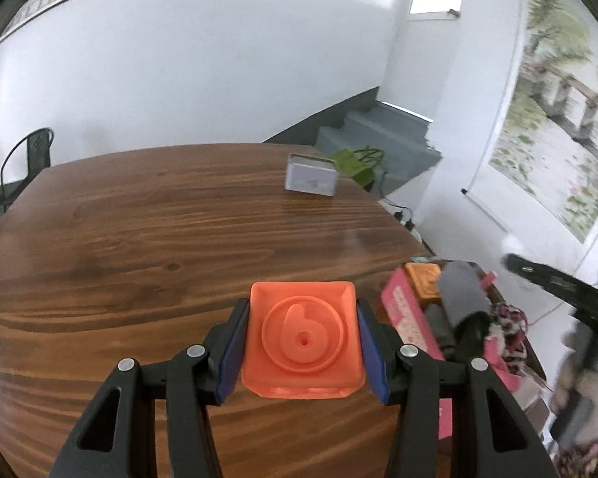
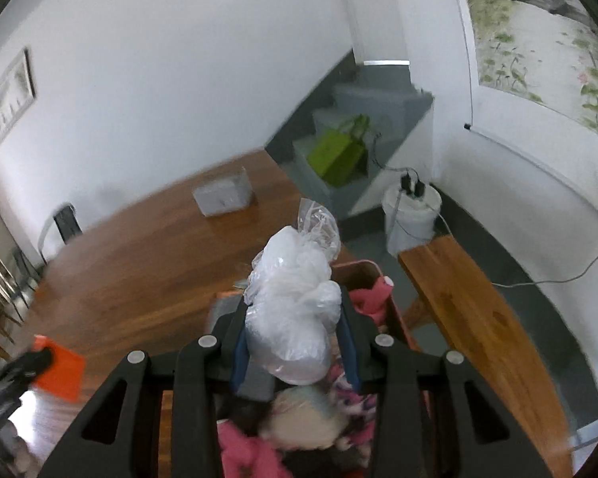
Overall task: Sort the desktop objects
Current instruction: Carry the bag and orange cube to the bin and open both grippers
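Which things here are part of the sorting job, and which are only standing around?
Part of the job:
- orange block, held in the left gripper
- crumpled plastic bag, held in the right gripper
- pink box full of mixed items

Only around:
- grey box on the table
- green bag
- white bucket
- bench

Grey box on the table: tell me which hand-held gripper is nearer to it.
Cannot tell. The left, holding the orange block, and the right, holding the plastic bag, both sit well short of the grey box.
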Available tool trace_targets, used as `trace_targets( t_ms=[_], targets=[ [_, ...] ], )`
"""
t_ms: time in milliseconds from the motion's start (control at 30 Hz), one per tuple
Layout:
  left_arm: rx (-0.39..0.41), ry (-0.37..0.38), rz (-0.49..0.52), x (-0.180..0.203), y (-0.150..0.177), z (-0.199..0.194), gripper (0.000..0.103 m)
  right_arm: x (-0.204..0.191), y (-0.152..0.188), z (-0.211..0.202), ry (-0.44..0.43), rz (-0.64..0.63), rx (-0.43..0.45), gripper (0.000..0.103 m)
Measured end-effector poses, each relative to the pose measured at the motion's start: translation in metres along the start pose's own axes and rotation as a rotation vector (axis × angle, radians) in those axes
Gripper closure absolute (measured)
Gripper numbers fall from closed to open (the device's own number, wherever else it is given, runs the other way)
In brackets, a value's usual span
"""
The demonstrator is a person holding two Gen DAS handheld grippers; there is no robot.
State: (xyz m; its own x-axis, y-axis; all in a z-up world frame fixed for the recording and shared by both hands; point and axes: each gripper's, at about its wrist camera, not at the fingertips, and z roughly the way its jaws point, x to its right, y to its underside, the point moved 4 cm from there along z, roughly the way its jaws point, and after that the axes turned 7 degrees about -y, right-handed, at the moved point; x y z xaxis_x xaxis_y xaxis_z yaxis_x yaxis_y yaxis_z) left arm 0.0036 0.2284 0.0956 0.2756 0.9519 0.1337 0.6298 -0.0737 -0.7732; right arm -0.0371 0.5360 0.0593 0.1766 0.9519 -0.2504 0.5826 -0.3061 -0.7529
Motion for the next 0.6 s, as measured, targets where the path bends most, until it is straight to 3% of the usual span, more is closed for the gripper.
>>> trace_targets(
  t_ms=[233, 367, 600],
  targets=[
    [0.003, 0.026, 0.033, 0.015, 0.002, -0.010, 0.050, 0.016, -0.002, 0.033, 0.007, 0.043, -0.082, 0.053],
    [-0.003, 0.047, 0.046, 0.025, 0.002, -0.010, 0.050, 0.023, 0.008, 0.021, -0.006, 0.058, -0.054, 0.038],
    [-0.003, 0.110, 0.096, 0.057, -0.001, -0.013, 0.050, 0.030, 0.009, -0.008, -0.001, 0.082, 0.034, 0.035]
  ],
)
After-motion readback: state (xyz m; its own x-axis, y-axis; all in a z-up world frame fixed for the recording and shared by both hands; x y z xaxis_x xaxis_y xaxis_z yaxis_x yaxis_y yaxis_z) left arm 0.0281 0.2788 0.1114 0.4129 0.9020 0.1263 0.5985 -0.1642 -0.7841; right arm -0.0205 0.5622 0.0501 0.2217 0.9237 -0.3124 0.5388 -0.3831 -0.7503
